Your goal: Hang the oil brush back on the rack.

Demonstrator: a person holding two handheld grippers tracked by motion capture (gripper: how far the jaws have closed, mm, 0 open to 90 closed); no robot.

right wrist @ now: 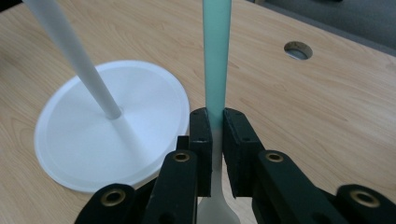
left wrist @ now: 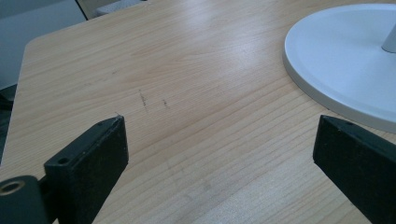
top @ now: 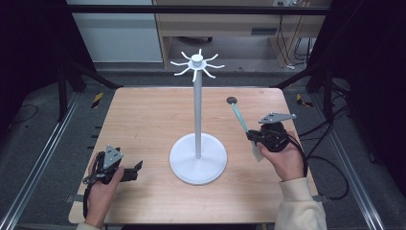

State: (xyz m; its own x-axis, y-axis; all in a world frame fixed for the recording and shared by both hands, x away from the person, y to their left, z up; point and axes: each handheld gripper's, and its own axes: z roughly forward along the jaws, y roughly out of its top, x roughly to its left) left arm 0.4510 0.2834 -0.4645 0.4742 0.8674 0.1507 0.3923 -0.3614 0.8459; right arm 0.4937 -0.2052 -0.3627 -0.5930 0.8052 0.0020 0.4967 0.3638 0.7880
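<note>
The right gripper (right wrist: 214, 135) clamps a teal-handled utensil (right wrist: 215, 60), its long axis running straight out from the jaws, pale end behind them. Left gripper (left wrist: 219, 154) gapes wide, empty; the high view shows the white hook stand (top: 197, 115) between both

Wood table (top: 143, 120), cable hole (top: 232, 100) far right.

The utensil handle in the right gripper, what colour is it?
Pale teal-green handle, turning white near its wide end; the right gripper view shows it best.
</note>
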